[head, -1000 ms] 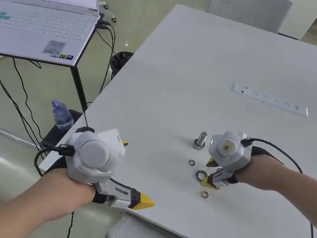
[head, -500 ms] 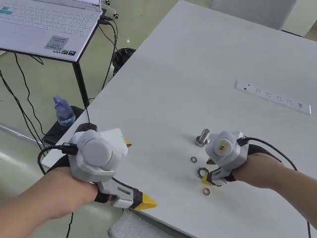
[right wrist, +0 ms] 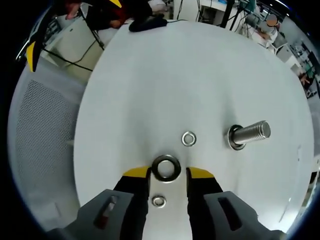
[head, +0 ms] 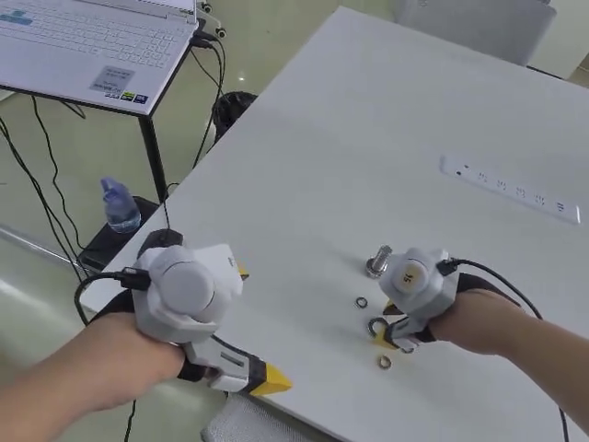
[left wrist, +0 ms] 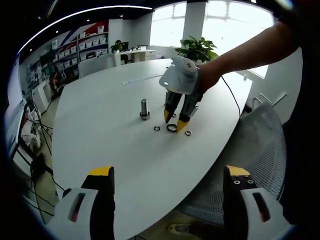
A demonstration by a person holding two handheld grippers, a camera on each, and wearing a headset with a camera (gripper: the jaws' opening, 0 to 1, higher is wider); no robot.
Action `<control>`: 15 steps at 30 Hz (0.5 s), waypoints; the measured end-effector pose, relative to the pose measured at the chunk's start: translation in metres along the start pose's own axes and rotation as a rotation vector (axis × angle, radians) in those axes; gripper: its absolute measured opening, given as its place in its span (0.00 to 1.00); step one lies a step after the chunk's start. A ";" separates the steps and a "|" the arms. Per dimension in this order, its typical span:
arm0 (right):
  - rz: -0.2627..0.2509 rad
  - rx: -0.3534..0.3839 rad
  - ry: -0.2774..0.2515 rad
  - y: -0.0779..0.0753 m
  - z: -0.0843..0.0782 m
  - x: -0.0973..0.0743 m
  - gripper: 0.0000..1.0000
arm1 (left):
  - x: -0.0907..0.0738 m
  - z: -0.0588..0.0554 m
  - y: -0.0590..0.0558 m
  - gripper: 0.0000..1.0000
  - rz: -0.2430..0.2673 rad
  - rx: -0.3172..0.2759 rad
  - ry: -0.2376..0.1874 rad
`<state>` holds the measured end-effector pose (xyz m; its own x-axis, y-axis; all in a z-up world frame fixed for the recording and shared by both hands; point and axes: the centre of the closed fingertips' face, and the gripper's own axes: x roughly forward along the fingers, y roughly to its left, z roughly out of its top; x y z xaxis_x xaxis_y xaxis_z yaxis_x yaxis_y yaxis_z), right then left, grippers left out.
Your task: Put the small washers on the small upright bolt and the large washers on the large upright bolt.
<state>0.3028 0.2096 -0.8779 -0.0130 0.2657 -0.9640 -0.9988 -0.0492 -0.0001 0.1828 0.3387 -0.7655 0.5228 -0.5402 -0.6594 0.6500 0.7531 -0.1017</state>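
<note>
One upright bolt (head: 377,261) stands on the white table (head: 368,129). In front of it lie a small washer (head: 361,302), a large washer (head: 375,327) and another small washer (head: 384,362). My right gripper (head: 382,333) is down at the table, open. In the right gripper view its yellow fingertips (right wrist: 136,172) flank the large washer (right wrist: 166,167), with one small washer (right wrist: 159,201) further back between the jaws and the other (right wrist: 188,138) ahead, beside the bolt (right wrist: 247,133). My left gripper (head: 254,324) hovers off the table's near edge, open wide and holding nothing (left wrist: 169,175).
A white power strip (head: 509,191) lies at the far right of the table. To the left, off the table, are a laptop (head: 92,46) on a stand and a blue bottle (head: 118,204) on the floor. A mesh chair (left wrist: 250,145) sits by the near edge.
The head camera has shifted a little. My right gripper has settled slightly closer around the large washer. The left gripper has hardly moved.
</note>
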 end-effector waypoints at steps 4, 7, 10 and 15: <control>-0.004 -0.004 0.009 0.002 0.000 0.000 0.28 | 0.000 -0.005 0.001 0.88 -0.002 -0.002 0.007; -0.005 -0.009 0.017 0.004 0.000 0.001 0.26 | -0.001 -0.007 0.001 0.86 -0.003 0.000 0.015; -0.008 -0.015 0.029 0.006 0.000 0.000 0.25 | -0.001 -0.007 0.001 0.85 -0.007 -0.005 0.012; -0.006 -0.023 0.074 0.006 0.002 0.001 0.25 | 0.000 -0.005 0.002 0.83 -0.012 -0.001 0.010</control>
<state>0.2970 0.2113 -0.8783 -0.0025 0.1937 -0.9811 -0.9975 -0.0701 -0.0113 0.1811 0.3423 -0.7698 0.5094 -0.5456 -0.6654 0.6558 0.7469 -0.1104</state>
